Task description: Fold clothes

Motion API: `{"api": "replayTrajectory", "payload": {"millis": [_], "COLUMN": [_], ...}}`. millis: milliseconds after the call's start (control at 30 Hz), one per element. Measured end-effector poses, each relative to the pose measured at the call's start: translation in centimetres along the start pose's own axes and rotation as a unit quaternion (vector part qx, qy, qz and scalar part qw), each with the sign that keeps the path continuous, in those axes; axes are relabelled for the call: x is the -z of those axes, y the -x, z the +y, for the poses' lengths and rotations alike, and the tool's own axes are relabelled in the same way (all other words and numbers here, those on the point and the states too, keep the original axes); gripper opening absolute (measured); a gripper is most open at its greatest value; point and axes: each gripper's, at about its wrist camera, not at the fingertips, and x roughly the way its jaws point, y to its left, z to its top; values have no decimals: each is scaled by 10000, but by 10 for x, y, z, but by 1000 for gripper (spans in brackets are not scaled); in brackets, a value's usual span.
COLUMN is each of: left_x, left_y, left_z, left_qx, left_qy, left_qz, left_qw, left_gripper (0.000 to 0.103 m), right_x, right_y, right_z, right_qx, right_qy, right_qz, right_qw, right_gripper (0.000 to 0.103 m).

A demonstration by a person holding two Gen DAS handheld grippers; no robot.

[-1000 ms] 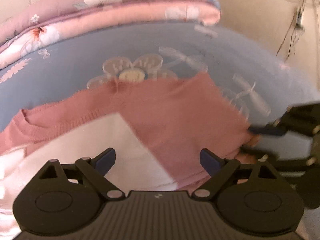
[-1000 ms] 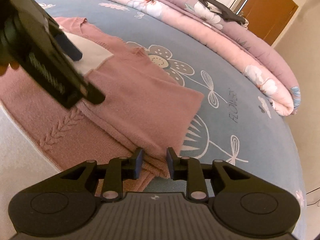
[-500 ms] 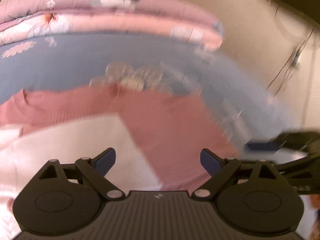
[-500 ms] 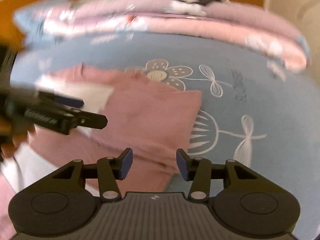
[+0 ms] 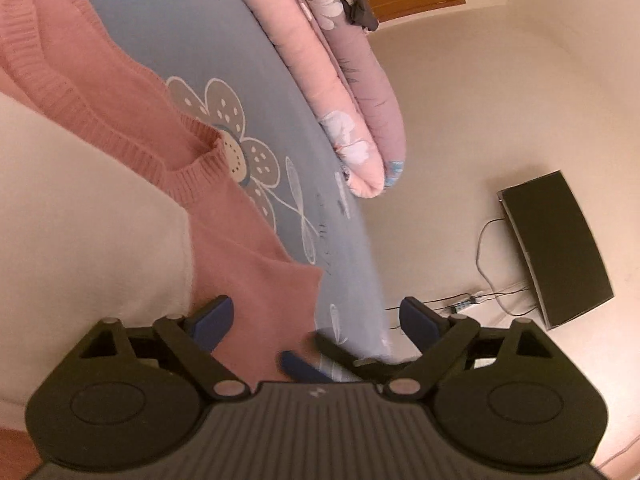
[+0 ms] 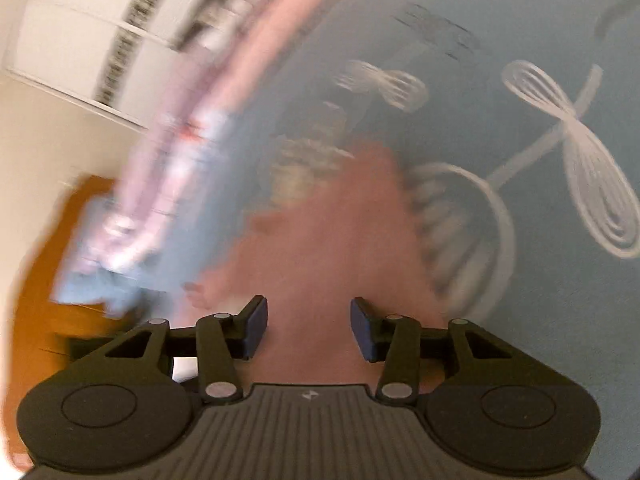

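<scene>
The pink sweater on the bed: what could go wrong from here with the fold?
1. The pink sweater lies near the edge of the blue sheet; a pull might drag it off.
2. Both tongs, left and right, stand open over it; closing now may catch only one layer, or the sheet too.

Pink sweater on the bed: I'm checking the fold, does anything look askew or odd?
The pink sweater lies flat on the blue bedsheet with a cream garment overlapping it. Its ribbed edge bunches into a small hump beside the printed flower. Nothing looks damaged; the right wrist view is too blurred to judge.
</scene>
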Motion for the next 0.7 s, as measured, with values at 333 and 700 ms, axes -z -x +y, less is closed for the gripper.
{"api": "replayTrajectory", "payload": {"millis": [333,700], "left_x": [-26,-30], "left_y": [69,78], "left_z": [1,-7], "left_qx": [-978,-1927], "left_qy": [-303,-652], "left_qz": [-141,262], "left_qw": [9946,9787], "left_gripper": [90,91], "right_x": [-6,14], "right_y": [7,-64], "right_z": [21,86], "right_qx": [617,342], "right_qy": [553,1883], "right_qz": [134,1242], "right_qw": [9965,9736], "right_gripper": [41,48]}}
